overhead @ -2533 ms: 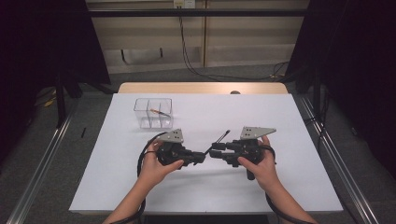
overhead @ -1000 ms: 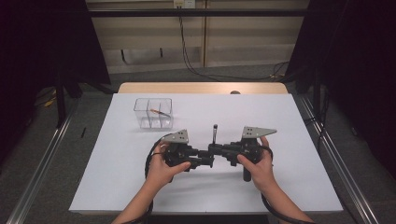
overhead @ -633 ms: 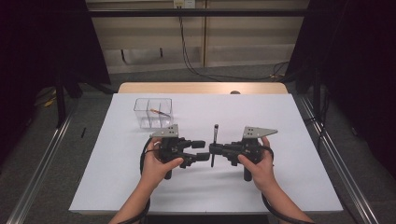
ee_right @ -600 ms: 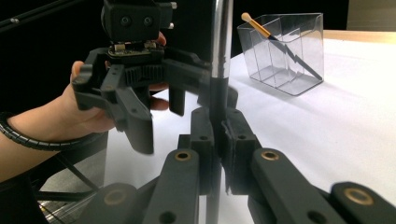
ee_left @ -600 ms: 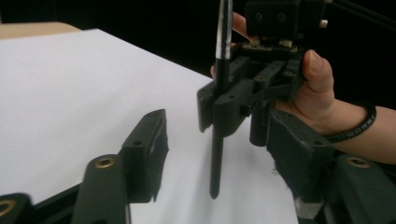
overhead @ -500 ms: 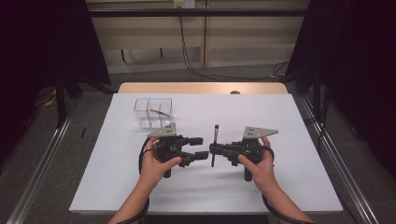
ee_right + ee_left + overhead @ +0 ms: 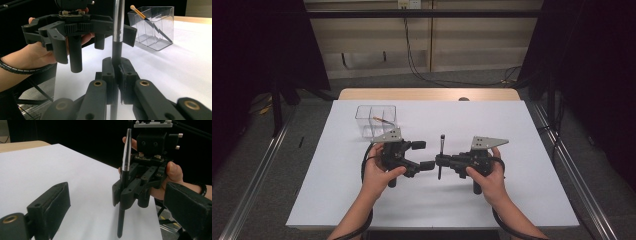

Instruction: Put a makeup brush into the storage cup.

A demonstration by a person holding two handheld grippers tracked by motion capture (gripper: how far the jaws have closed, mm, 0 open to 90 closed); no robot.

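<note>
so, one gripper now carries the brush

the right gripper point(image 7: 441, 161) has its jaws clamped on the dark handle of a makeup brush point(image 7: 441, 155), holding it upright above the white table point(image 7: 512, 200). the left gripper point(image 7: 422, 155) has just been opening; its jaws stand wide and bare just beside the brush. to do this well, i'd judge the left should back clear before the right moves, and the right should keep the brush upright on its way to the clear organizer point(image 7: 375, 120), where another brush point(image 7: 147, 20) leans. the brush's top is cut off in the right gripper view, so its bristles can't be made out. which compartment is meant, i cannot tell.
</note>
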